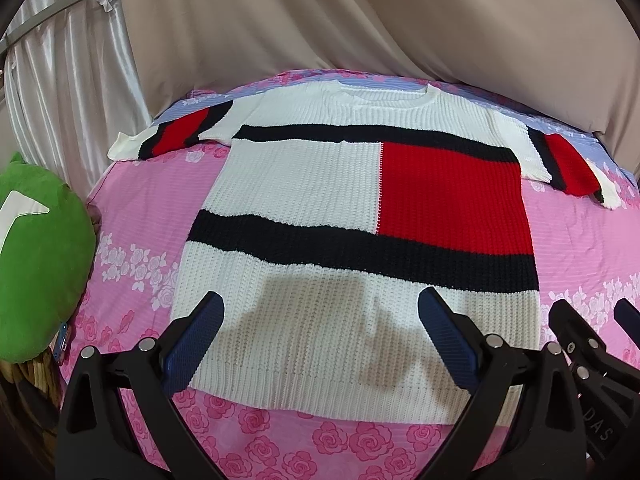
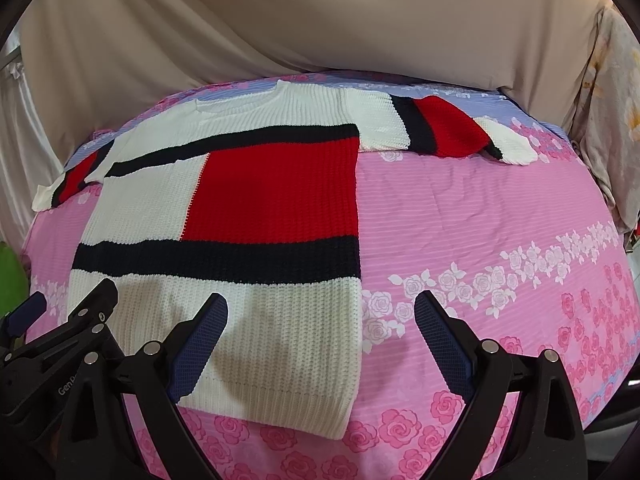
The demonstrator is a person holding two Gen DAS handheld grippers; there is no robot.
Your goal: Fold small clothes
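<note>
A knitted sweater (image 1: 320,184), white with black stripes and a red block, lies flat and spread out on a pink rose-print bedsheet (image 1: 132,216), both sleeves out to the sides. It also shows in the right wrist view (image 2: 240,200). My left gripper (image 1: 320,340) is open and empty, hovering above the sweater's white bottom hem. My right gripper (image 2: 320,340) is open and empty above the hem's right corner and the sheet (image 2: 480,208). The right gripper also shows in the left wrist view (image 1: 592,328), and the left gripper in the right wrist view (image 2: 68,312).
A green cushion (image 1: 36,256) sits at the bed's left edge on a wicker basket (image 1: 24,380). Beige cloth (image 1: 320,20) hangs behind the bed. A floral pillow (image 2: 612,92) leans at the far right.
</note>
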